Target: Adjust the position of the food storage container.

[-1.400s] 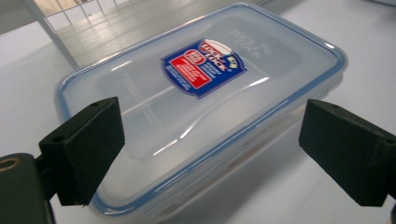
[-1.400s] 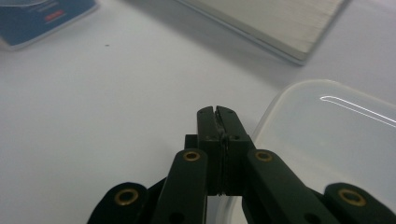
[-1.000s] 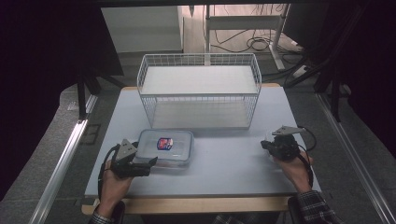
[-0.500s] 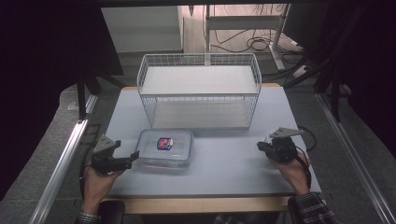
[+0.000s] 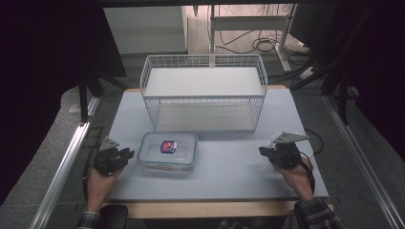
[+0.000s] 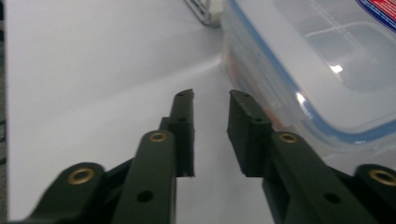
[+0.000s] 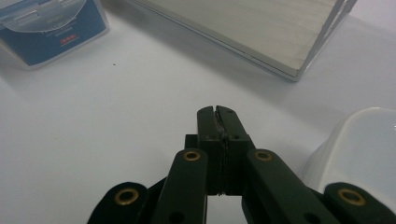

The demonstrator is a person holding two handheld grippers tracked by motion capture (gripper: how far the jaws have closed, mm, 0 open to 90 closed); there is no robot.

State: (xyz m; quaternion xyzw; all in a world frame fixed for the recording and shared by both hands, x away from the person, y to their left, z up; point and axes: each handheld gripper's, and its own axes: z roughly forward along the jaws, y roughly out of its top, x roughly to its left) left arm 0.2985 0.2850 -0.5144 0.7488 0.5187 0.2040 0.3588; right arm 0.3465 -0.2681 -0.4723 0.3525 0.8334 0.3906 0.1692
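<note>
Moved: left gripper [image 5: 125, 155], off the box [image 5: 168, 151] to just beside its left edge; jaws have just been closing, a narrow gap remaining, nothing between. Box: table [image 5: 229, 179] front-left, before the basket [image 5: 204, 93]; contents blurred beneath the lid. Right gripper [image 5: 263, 151]: shut, empty, partly hiding a white item.

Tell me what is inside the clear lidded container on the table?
Through the container wall, something orange-red shows near the bottom; the lid's sticker and the frosted plastic hide what it is.
</note>
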